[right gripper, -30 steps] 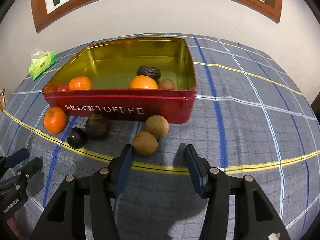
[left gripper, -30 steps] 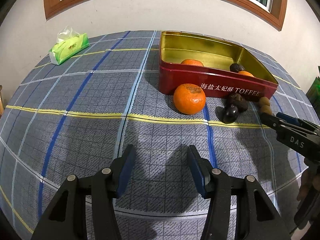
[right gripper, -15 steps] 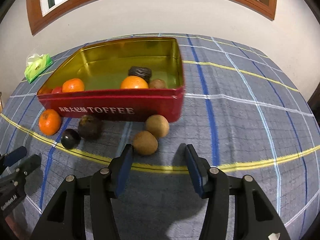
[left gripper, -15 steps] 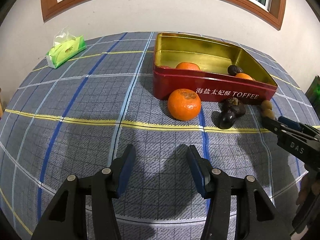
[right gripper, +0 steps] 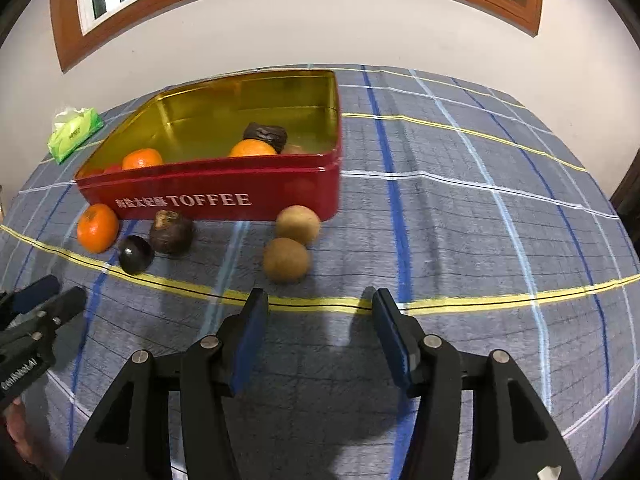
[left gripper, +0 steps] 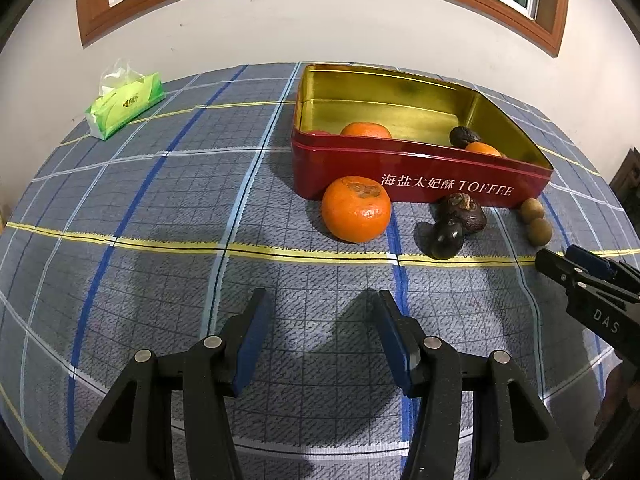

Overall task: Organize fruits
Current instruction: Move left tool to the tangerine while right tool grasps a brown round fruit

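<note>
Both the left gripper and the right gripper are black with blue pads and silver screws. White lettering marks their sides, seemingly "DAS" on the right one.

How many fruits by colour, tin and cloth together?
Orange: 3
Dark brown or black: 3
Tan: 3
Red: 1, mostly hidden in the tin
Total: 10

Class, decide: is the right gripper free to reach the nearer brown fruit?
Probably yes. The right gripper, jaws opening and empty, points toward the nearer brown fruit, with only bare tablecloth between.
</note>
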Demonstrator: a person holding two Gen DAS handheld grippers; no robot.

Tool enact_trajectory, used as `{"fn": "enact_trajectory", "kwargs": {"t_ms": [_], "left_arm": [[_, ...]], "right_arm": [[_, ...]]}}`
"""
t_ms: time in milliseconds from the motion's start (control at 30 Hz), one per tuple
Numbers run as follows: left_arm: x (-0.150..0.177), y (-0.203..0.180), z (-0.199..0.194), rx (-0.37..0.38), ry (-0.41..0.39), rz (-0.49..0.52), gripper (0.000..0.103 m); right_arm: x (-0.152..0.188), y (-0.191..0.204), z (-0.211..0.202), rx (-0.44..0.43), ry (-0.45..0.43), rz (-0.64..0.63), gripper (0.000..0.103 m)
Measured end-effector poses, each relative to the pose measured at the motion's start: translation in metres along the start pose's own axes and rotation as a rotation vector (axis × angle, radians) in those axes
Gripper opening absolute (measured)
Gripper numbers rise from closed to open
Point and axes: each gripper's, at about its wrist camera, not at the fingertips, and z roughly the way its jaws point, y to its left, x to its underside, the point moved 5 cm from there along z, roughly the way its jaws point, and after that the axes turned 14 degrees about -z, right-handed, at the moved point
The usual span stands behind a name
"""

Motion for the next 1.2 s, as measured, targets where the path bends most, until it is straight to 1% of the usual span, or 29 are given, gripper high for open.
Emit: {"fn": "enact_trajectory", "kwargs": {"t_ms": [167, 367, 567, 633, 733, 867, 967, 1200], "left_arm": [[-0.001, -0.001, 0.001, 0.002, 0.002, 0.0, 0.054], [-0.005, -0.002, 0.002, -0.001, -0.003, 0.003, 0.054], [-0.013, -0.003, 0.003, -0.004, -0.012, 0.003, 0.054], [-0.014, -0.003, 0.004, -0.007, -0.015, 0.006, 0.054], [-0.016, -0.006, 0.007, -0.008, -0.017, 0.011, 0.054], [-0.016, -0.008, 0.009, 0.002, -0.012, 0.005, 0.054], [-0.015, -0.01, 0.011, 0.004, -0.007, 0.005, 0.054], [-0.014, -0.013, 0.015, -0.005, -0.007, 0.008, 0.054]], "right_arm": [[-0.01, 0.01, 0.007, 0.003, -0.008, -0.021, 0.052], [-0.026, 0.009, 0.02, 0.015, -0.015, -0.023, 0.05], [-0.031, 0.007, 0.022, 0.008, -0.025, -0.033, 0.037], [-0.031, 0.008, 0.022, 0.002, -0.028, -0.041, 0.032], [-0.03, 0.006, 0.022, -0.002, -0.03, -0.042, 0.029], [-0.03, 0.005, 0.021, -0.016, -0.033, -0.05, 0.029], [-0.028, 0.005, 0.019, -0.023, -0.035, -0.062, 0.025], [-0.017, 0.007, 0.011, -0.04, -0.04, -0.095, 0.024]]}}
